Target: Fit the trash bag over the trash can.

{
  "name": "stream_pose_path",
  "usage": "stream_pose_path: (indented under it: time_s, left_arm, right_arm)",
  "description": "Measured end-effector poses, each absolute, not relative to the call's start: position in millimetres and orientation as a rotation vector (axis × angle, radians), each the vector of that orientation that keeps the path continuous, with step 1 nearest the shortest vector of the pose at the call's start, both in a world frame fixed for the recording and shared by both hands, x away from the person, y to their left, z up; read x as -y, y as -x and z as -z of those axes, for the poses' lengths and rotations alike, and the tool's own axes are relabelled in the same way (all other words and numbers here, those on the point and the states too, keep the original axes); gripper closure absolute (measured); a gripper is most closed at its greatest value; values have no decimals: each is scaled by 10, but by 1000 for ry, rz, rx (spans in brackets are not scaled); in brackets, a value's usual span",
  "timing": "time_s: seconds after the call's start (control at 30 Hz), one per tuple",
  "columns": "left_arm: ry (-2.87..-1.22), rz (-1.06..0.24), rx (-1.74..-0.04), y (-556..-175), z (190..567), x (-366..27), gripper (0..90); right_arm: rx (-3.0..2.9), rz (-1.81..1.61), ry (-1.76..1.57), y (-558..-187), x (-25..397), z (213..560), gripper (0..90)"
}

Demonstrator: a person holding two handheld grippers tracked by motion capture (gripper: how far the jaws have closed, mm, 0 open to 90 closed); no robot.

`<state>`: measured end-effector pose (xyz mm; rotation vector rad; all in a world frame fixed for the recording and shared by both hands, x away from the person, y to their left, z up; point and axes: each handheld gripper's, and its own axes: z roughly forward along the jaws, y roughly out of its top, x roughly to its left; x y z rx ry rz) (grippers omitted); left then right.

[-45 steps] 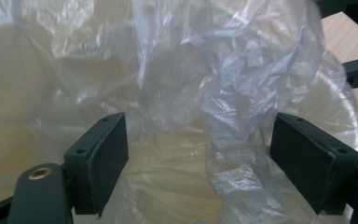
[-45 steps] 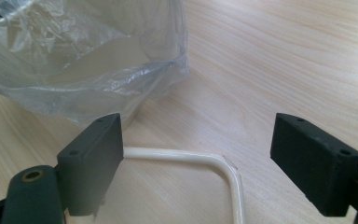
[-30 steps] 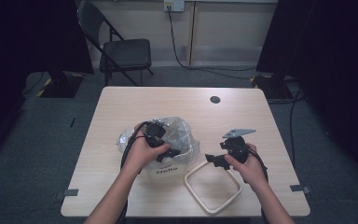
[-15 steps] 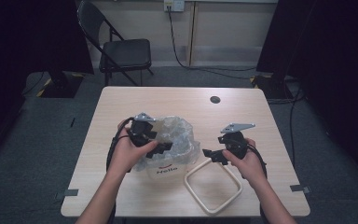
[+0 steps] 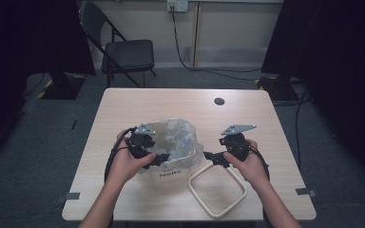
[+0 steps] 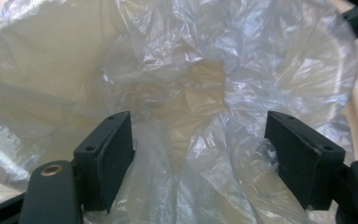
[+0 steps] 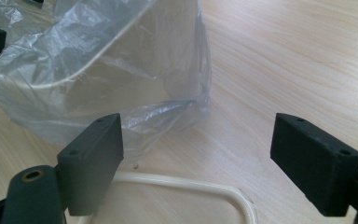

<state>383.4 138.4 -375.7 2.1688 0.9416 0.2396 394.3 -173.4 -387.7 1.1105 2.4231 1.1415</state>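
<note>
Closest to you on the table (image 5: 123, 199) lies the cream ring frame (image 5: 217, 191), flat and loose, just in front of your right gripper (image 5: 213, 157). In the right gripper view its jaws are spread wide and hold nothing; a curved corner of the frame (image 7: 200, 189) passes under them and the bag's draped skirt (image 7: 158, 116) lies just beyond the left jaw.

A little farther in stands the small white bin (image 5: 168, 172) with the clear plastic bag (image 5: 178, 137) lining it, left of the frame and near the middle of the table. Your left gripper (image 5: 160, 159) reaches over the bin's near rim, and in the left gripper view its jaws are also spread, with crumpled bag film (image 6: 200, 154) between them but nothing pinched yet.

The risks from here, as I judge them:
- Closing the left jaws on bunched film could tear it or drag the liner down into the bin.
- The bin looks light; a sideways pull on the bag may tip or slide it.
- Grabbing at the frame could catch the skirt too.

The bin rim is hard to make out under the film, so it may be nearer your jaws than it seems.

Farther off, a dark round mark (image 5: 219, 101) sits near the table's far edge.
</note>
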Motion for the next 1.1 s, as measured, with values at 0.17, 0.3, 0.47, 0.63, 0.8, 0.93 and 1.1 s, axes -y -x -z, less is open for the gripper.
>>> stream_pose_path:
  time_s: [0.17, 0.3, 0.47, 0.63, 0.8, 0.93, 1.1]
  left_arm:
    - [-2174, -241, -931, -3843, 3756, -1374, 229]
    - [-2130, -236, -929, -3839, 3650, -1418, 223]
    - [-2075, -279, -943, -3818, 3485, -1592, 222]
    - [-2058, -283, -963, -3795, 3560, -1722, 215]
    - [-2020, -303, -991, -3733, 3534, -1813, 199]
    - [-2044, -356, -1031, -3669, 3513, -1860, 175]
    - [-2074, -309, -1090, -3684, 3718, -1798, 167]
  right_arm:
    - [-2423, -1137, -1109, -3956, 1740, 3901, 162]
    - [-2423, -1138, -1113, -3952, 1744, 3882, 162]
    - [-2415, -1143, -1120, -3949, 1760, 3848, 162]
    - [-2417, -1138, -1113, -3951, 1737, 3848, 162]
    - [-2429, -1133, -1102, -3951, 1694, 3833, 162]
    - [-2427, -1131, -1097, -3961, 1684, 3816, 162]
    - [-2427, -1132, -1095, -3964, 1657, 3831, 162]
